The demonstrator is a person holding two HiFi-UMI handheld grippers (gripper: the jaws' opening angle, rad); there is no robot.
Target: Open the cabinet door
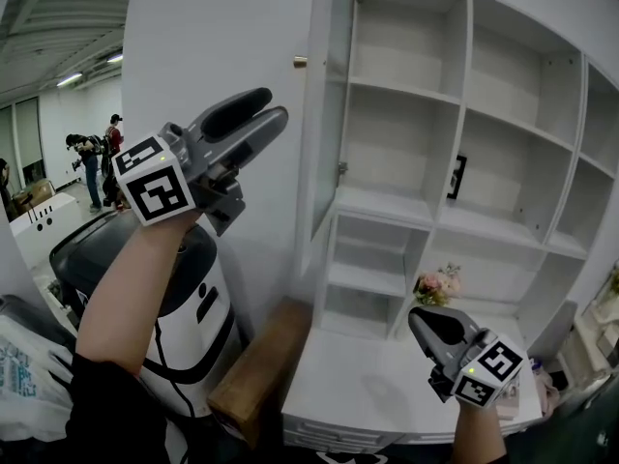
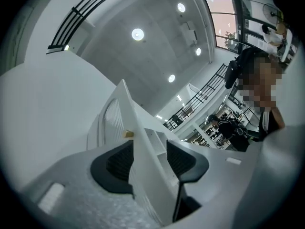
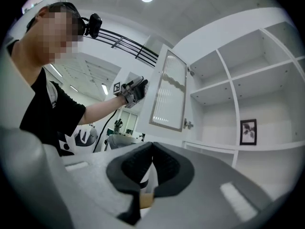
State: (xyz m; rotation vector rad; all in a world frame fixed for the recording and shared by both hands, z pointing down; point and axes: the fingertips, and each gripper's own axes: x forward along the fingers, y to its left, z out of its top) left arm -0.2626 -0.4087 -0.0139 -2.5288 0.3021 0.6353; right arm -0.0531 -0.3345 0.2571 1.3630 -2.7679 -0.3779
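The white cabinet door (image 1: 222, 37) stands swung wide open to the left, its small brass knob (image 1: 300, 62) near the free edge. The open cabinet (image 1: 464, 95) shows bare white shelves. My left gripper (image 1: 266, 109) is raised in front of the door's face, short of the knob, jaws open and empty. In the left gripper view the door's edge (image 2: 143, 161) and the knob (image 2: 127, 134) lie in line with the open left gripper (image 2: 148, 147). My right gripper (image 1: 421, 319) hangs low at the right, shut on nothing; its right gripper view (image 3: 151, 147) shows door (image 3: 167, 92) and left gripper (image 3: 134, 90).
A white counter (image 1: 387, 385) runs under the cabinet, with a wooden bench (image 1: 261, 365) beside it. Flowers (image 1: 437, 283) and a small framed picture (image 1: 457, 175) sit in the shelves. A black-and-white machine (image 1: 184, 307) stands under my left arm. People (image 1: 92, 162) stand far left.
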